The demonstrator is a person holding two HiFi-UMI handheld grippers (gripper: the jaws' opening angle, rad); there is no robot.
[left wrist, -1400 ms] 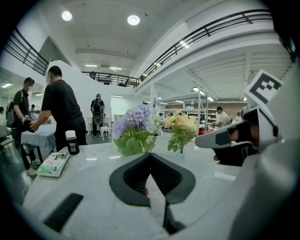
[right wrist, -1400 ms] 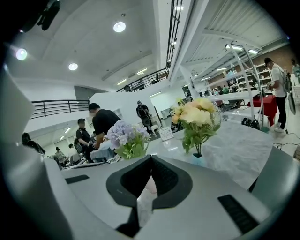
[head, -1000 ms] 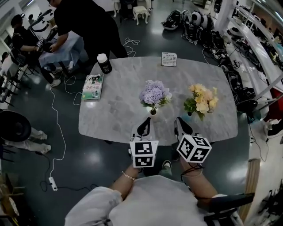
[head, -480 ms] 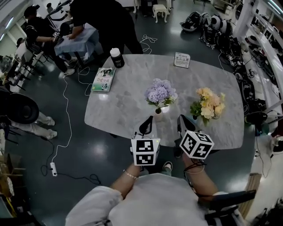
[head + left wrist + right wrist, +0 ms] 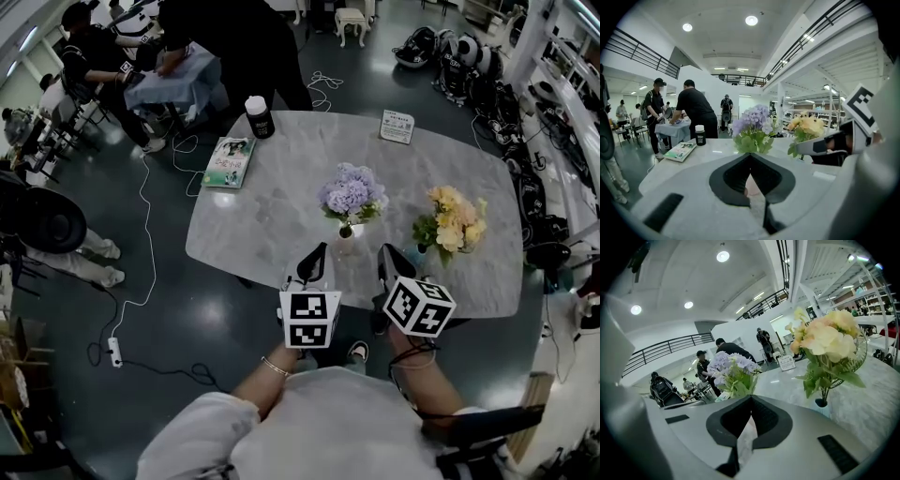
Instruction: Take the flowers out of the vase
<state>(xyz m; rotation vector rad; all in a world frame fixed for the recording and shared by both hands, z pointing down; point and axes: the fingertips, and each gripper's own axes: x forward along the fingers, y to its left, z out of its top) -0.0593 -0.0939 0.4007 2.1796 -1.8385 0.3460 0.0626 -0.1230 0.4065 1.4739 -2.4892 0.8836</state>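
- The left tool (image 5: 317, 253) and right tool (image 5: 384, 255) are both clenched and empty, at the near edge of the bench (image 5: 272, 216).
- The purple flowers (image 5: 352, 195) stand in their vase (image 5: 346, 231), just ahead, between both tools.
- The yellow flowers (image 5: 454, 217) stand right of the right tool.

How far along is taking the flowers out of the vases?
Nothing done yet: the purple flowers and the yellow flowers both stand in their vases. Nothing in hand: the left gripper and right gripper are shut and empty, short of the flowers. Both bunches remain to pull out.
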